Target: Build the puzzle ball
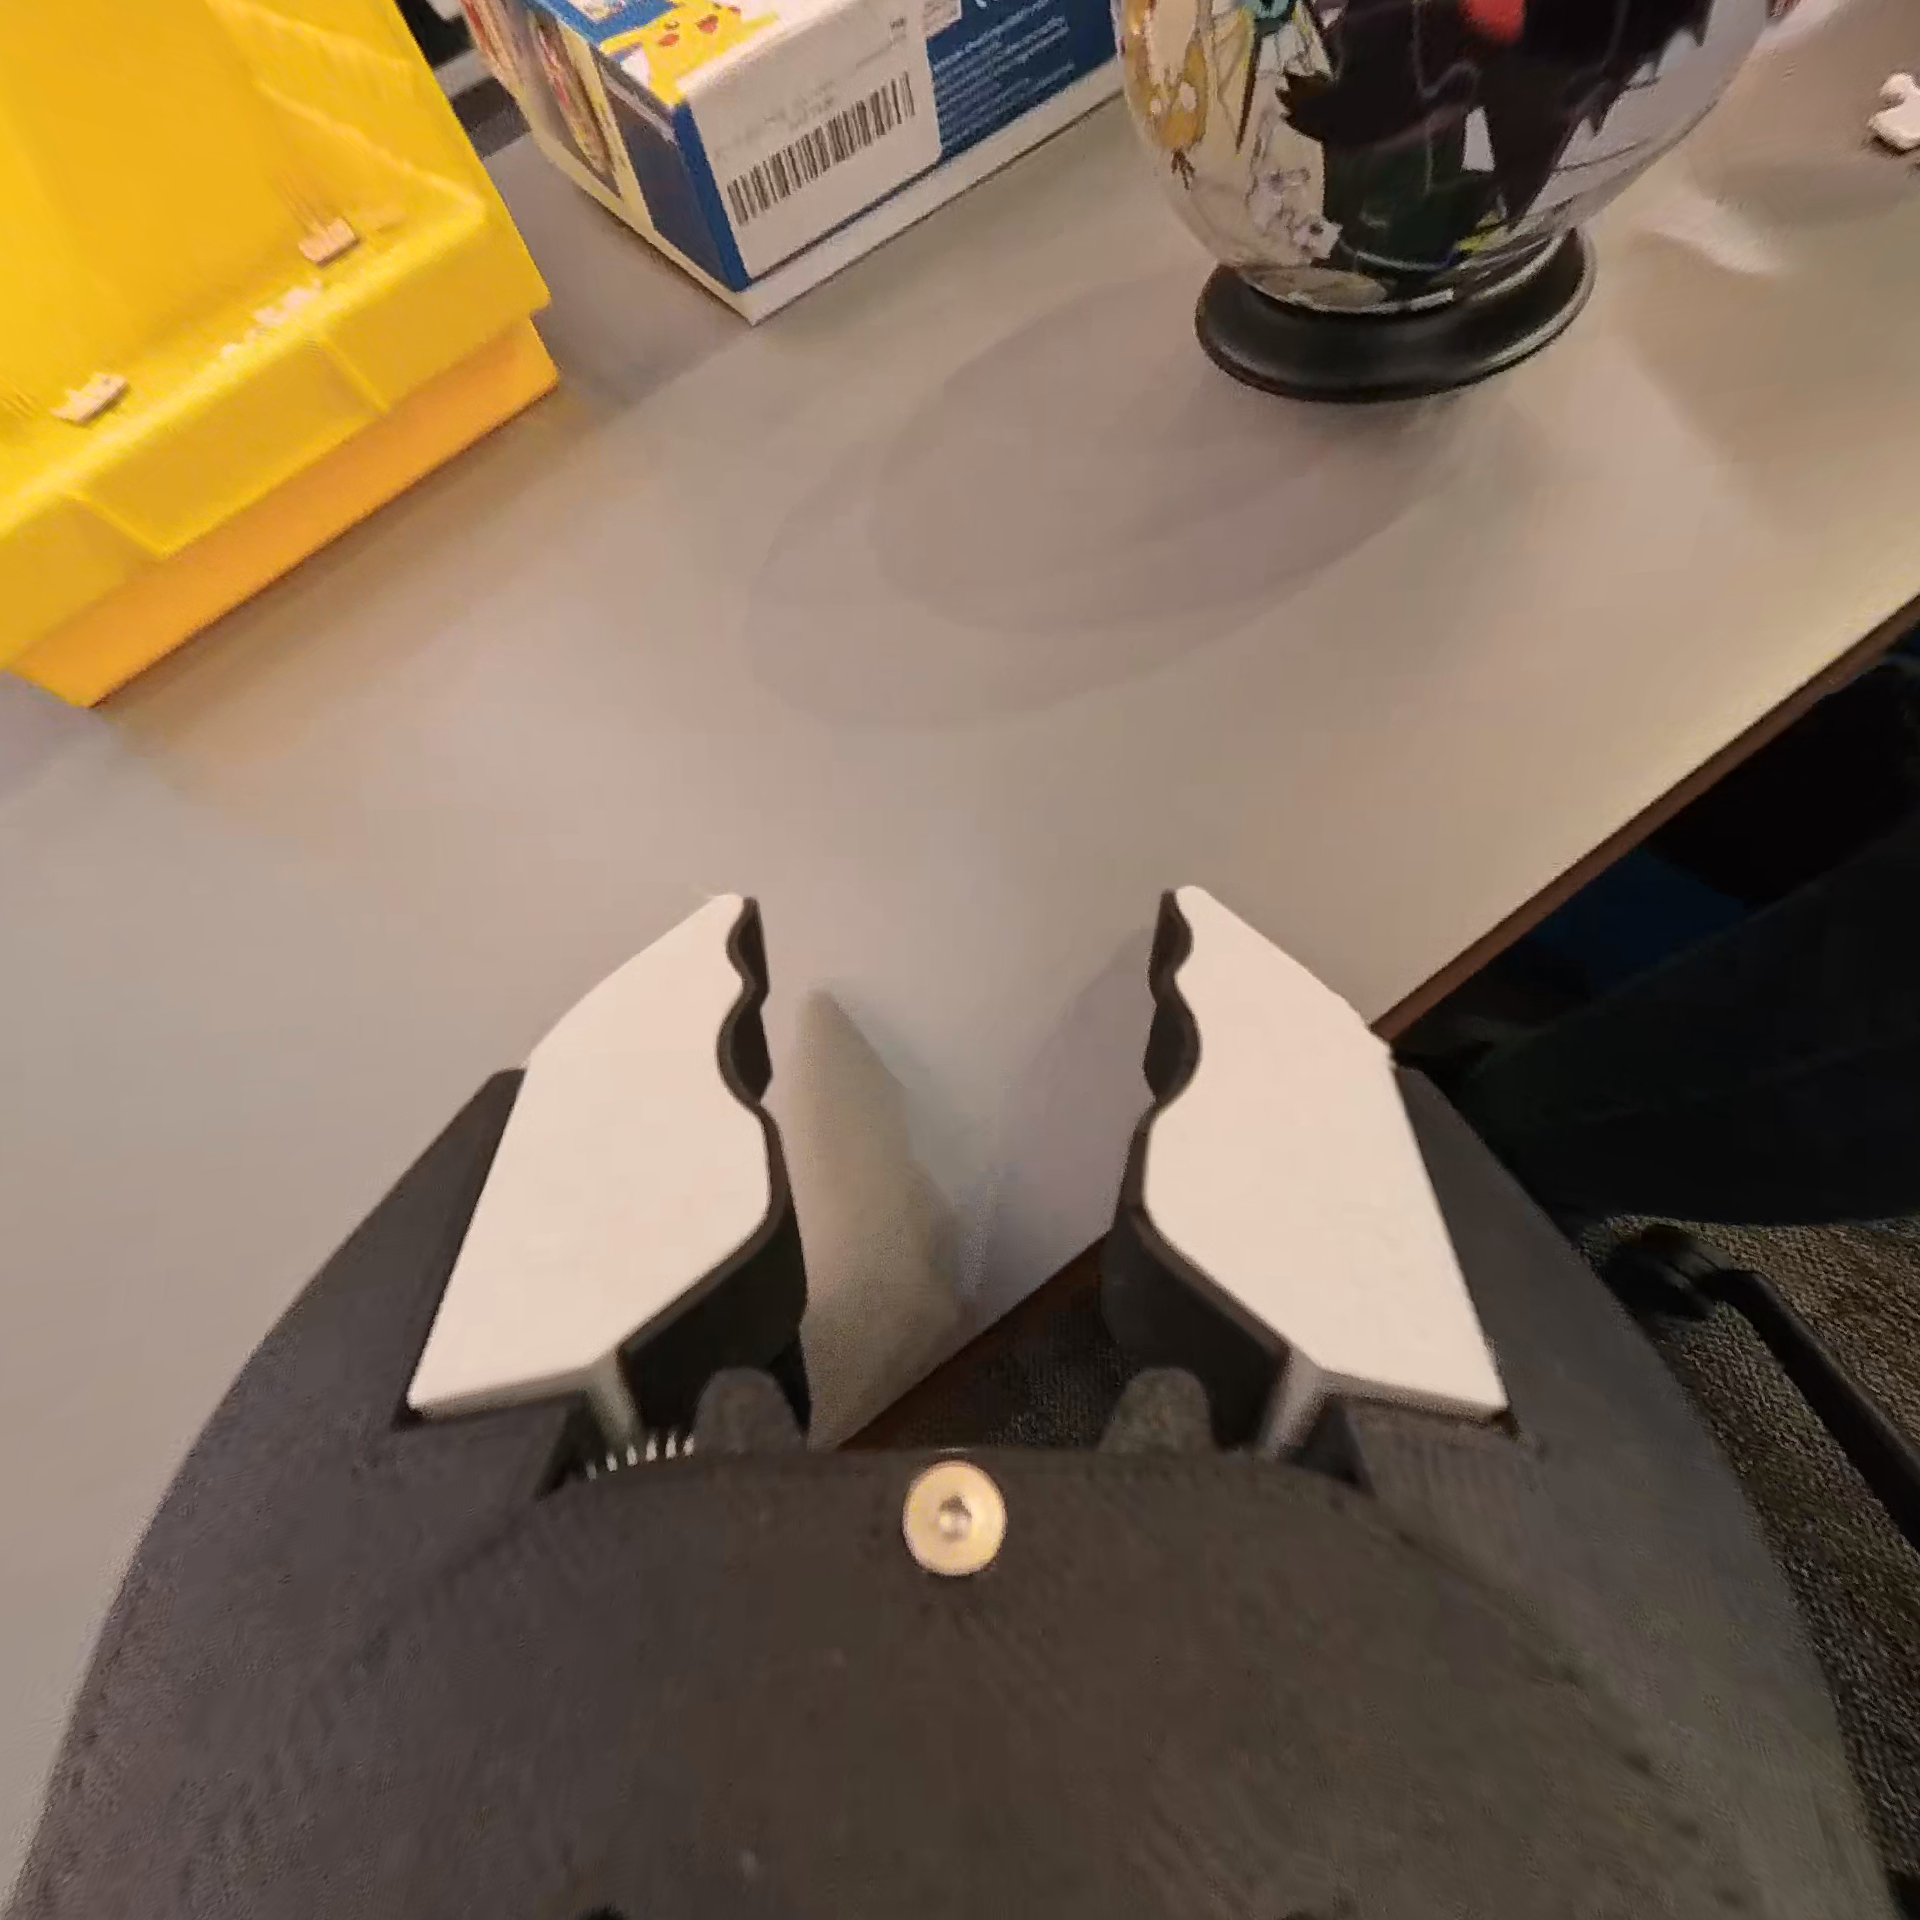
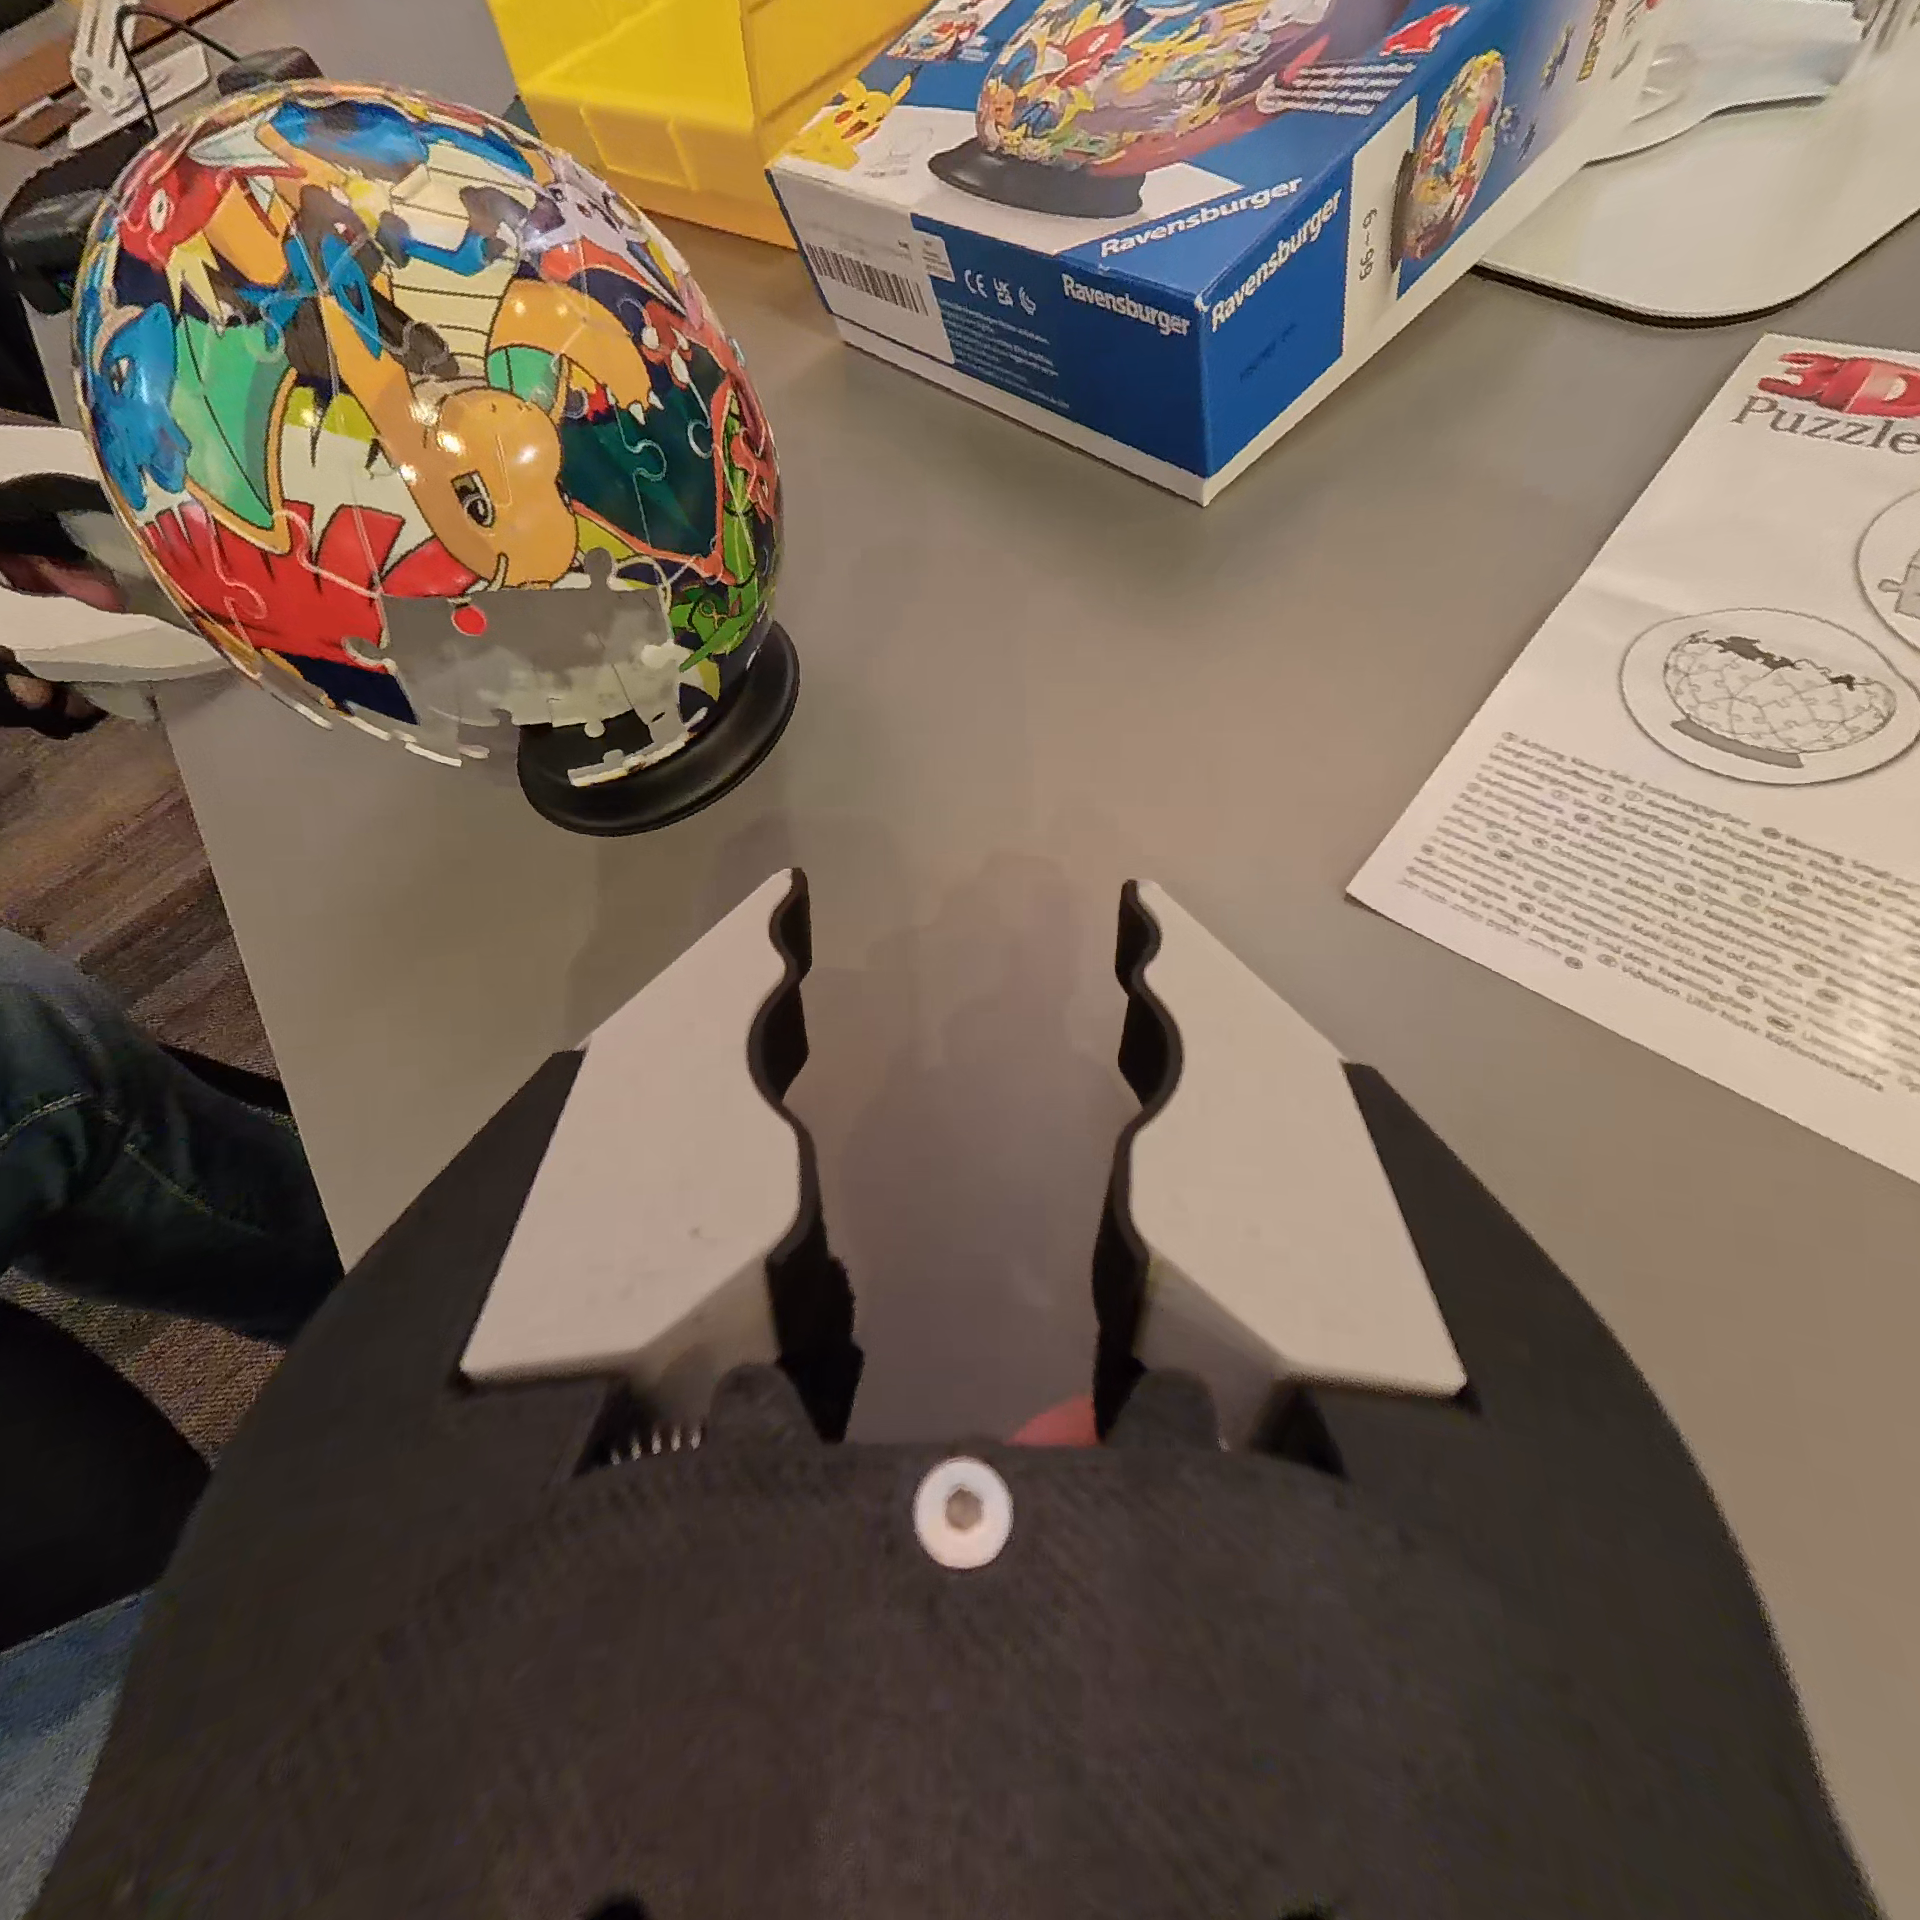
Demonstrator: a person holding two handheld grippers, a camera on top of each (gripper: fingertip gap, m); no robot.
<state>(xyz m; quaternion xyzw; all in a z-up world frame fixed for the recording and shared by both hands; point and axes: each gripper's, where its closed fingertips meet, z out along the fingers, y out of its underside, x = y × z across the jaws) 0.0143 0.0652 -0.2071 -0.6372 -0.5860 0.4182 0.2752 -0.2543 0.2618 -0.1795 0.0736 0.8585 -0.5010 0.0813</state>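
The colourful puzzle ball (image 2: 416,416) sits on a black ring stand (image 2: 675,748) on the grey table (image 2: 1039,727), at the upper left of the right wrist view. A gap in its lower front shows the grey inside. The ball also shows at the top right of the left wrist view (image 1: 1403,135), on its stand (image 1: 1392,332). My right gripper (image 2: 961,894) is open and empty, low over the table, right of and nearer than the ball. My left gripper (image 1: 961,914) is open and empty near the table's front edge, well short of the ball.
The blue puzzle box (image 2: 1143,291) lies beyond the ball, also in the left wrist view (image 1: 790,135). A yellow bin (image 1: 229,312) with small pieces stands at the left. A printed instruction sheet (image 2: 1714,779) lies at the right. A person's leg (image 2: 114,1143) is off the table's left edge. Spacing between my two grippers at the tips: around 35 centimeters.
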